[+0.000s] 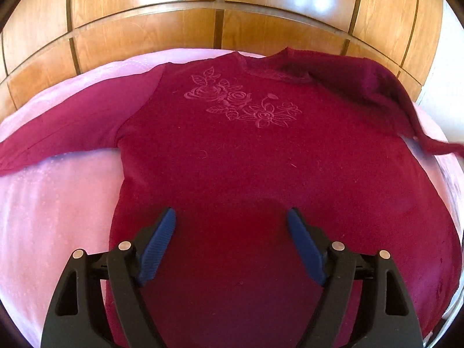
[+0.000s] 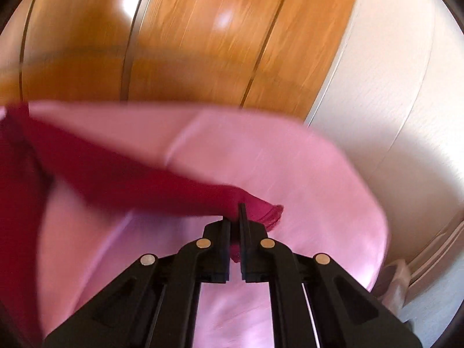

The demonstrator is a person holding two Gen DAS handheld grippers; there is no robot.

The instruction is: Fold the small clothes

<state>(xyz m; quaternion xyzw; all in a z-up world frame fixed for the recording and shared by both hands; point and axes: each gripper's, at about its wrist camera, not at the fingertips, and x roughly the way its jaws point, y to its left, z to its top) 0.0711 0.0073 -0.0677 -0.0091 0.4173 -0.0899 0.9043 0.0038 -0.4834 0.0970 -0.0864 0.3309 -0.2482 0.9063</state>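
Observation:
A dark red long-sleeved sweater [image 1: 232,156] with an embossed rose pattern lies front up on a pink bed sheet [image 1: 52,208]. Its left sleeve [image 1: 58,136] is spread out to the left. My left gripper [image 1: 231,217] is open and empty, hovering over the sweater's lower body. My right gripper [image 2: 235,217] is shut on the cuff end of the right sleeve [image 2: 121,171] and holds it lifted above the sheet [image 2: 290,174]. In the left wrist view that sleeve [image 1: 406,107] is raised and stretched toward the right edge.
A glossy wooden panelled wardrobe or headboard [image 1: 203,23] stands right behind the bed. A white wall or door [image 2: 391,87] is at the right, with the bed's right edge [image 2: 380,237] close to it.

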